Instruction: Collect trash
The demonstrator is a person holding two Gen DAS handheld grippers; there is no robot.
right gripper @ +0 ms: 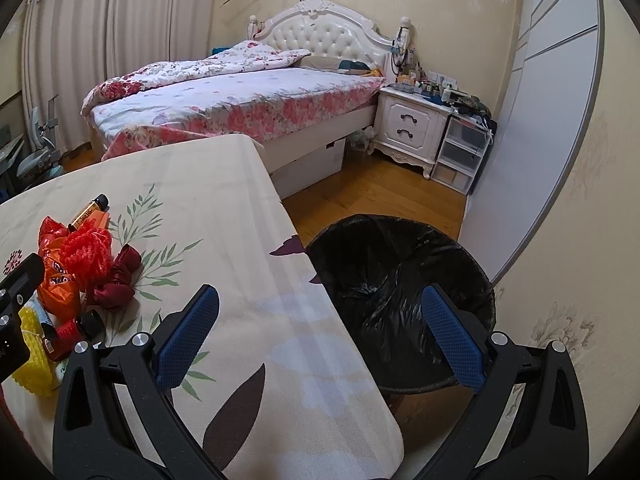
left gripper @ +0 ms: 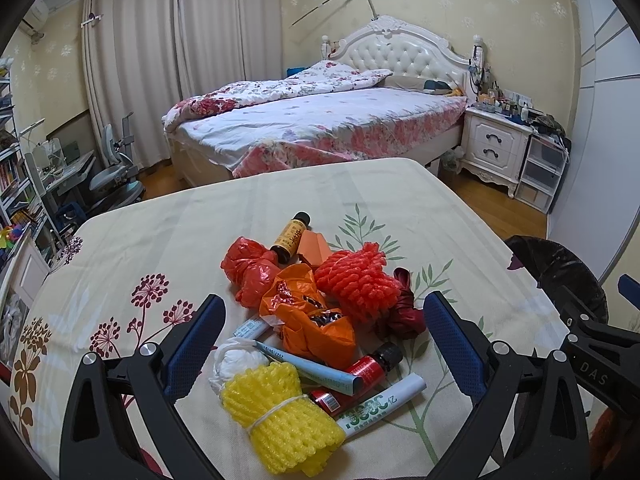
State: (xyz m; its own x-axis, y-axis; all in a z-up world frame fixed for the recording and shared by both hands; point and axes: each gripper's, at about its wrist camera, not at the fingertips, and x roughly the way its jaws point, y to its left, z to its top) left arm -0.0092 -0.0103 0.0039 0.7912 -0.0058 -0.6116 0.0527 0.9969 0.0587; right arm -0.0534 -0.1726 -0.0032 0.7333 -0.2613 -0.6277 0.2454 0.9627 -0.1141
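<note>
While the left gripper (left gripper: 324,340) hangs wide open and empty over the trash pile (left gripper: 316,320) near the table's (left gripper: 160,232) middle, the right gripper (right gripper: 320,336), equally spread and empty, straddles the table's right edge above the black-lined bin (right gripper: 400,280). Nearest lies the yellow foam net (left gripper: 276,416): light, springy, probably best pinched across its tied waist.

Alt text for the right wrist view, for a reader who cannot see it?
The open right tool hovers empty over the table edge, above a black-lined trash bin on the floor. A pile of trash lies on the table at left.
</note>
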